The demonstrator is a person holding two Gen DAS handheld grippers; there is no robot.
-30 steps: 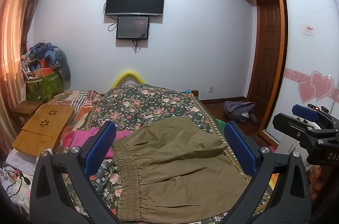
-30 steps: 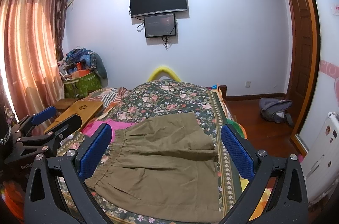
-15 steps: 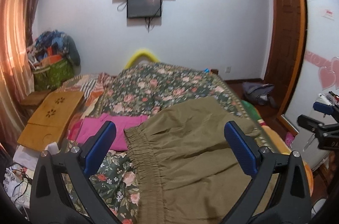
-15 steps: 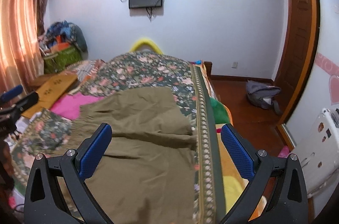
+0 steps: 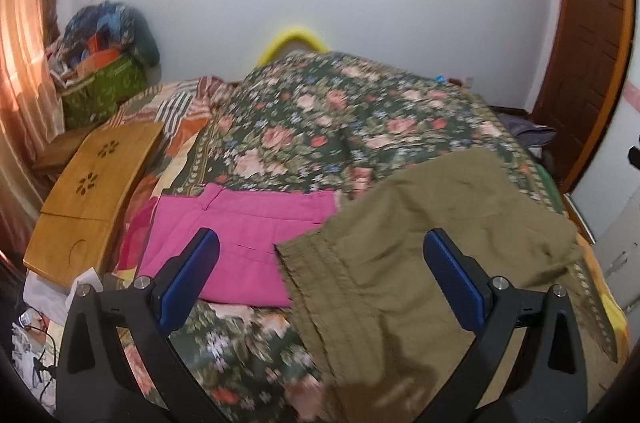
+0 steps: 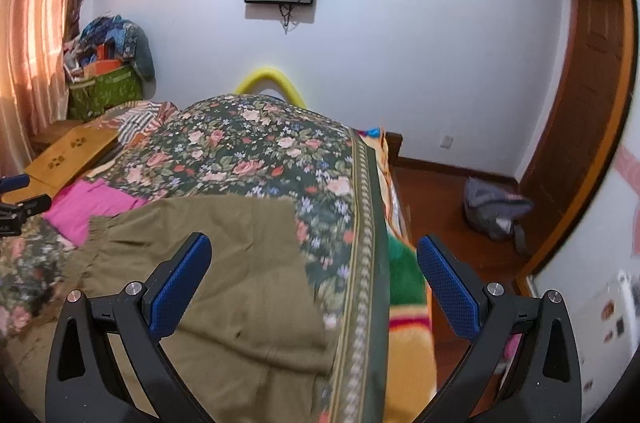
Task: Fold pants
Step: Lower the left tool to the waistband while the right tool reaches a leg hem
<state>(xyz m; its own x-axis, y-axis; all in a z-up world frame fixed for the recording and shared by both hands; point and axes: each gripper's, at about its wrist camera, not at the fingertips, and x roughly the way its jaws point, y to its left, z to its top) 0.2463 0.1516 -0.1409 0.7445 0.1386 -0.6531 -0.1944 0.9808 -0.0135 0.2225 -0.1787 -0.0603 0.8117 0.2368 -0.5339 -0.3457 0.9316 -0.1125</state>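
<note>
Olive-green pants (image 5: 432,247) lie spread on the floral bedspread (image 5: 320,127), their elastic waistband toward the left. My left gripper (image 5: 320,277) hovers open just above the waistband corner, nothing between its blue pads. In the right wrist view the same olive-green pants (image 6: 240,263) fill the lower middle, and my right gripper (image 6: 314,285) stands open over their right edge near the bed's side. The left gripper's tip (image 6: 16,207) shows at that view's far left edge.
Folded pink pants (image 5: 240,227) lie left of the olive pair. A wooden lap tray (image 5: 92,191) rests on the bed's left side. A green bag (image 5: 100,91) with piled things stands behind it. A grey backpack (image 6: 496,211) lies on the wooden floor, right.
Both grippers have come forward and down toward the pants, the left toward the waistband, the right toward the bed's right edge. Both stay open. The pants have not moved.
</note>
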